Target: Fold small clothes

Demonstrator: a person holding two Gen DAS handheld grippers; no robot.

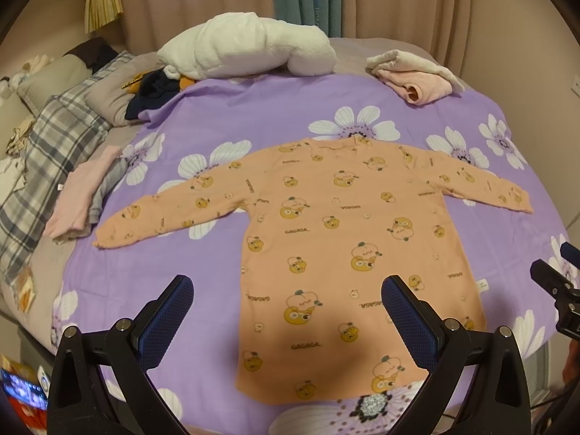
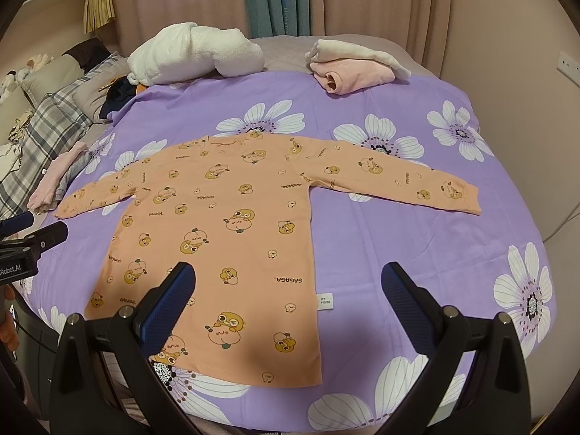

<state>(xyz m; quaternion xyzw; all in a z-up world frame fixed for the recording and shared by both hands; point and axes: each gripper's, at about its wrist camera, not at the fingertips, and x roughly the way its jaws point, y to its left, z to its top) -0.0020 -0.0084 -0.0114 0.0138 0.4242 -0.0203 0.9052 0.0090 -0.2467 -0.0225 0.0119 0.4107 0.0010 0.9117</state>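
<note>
An orange long-sleeved child's top printed with cartoon figures lies flat on the purple flowered bedsheet, both sleeves spread sideways and the hem towards me. My left gripper hovers open above the hem's left part, nothing between its fingers. My right gripper hovers open over the hem's right side, also holding nothing. Each gripper shows at the edge of the other's view: the right one, the left one.
A folded pink and grey stack lies left of the top. A folded pink and cream pile and a white fluffy bundle sit at the back. Plaid bedding and pillows lie left; curtains hang behind.
</note>
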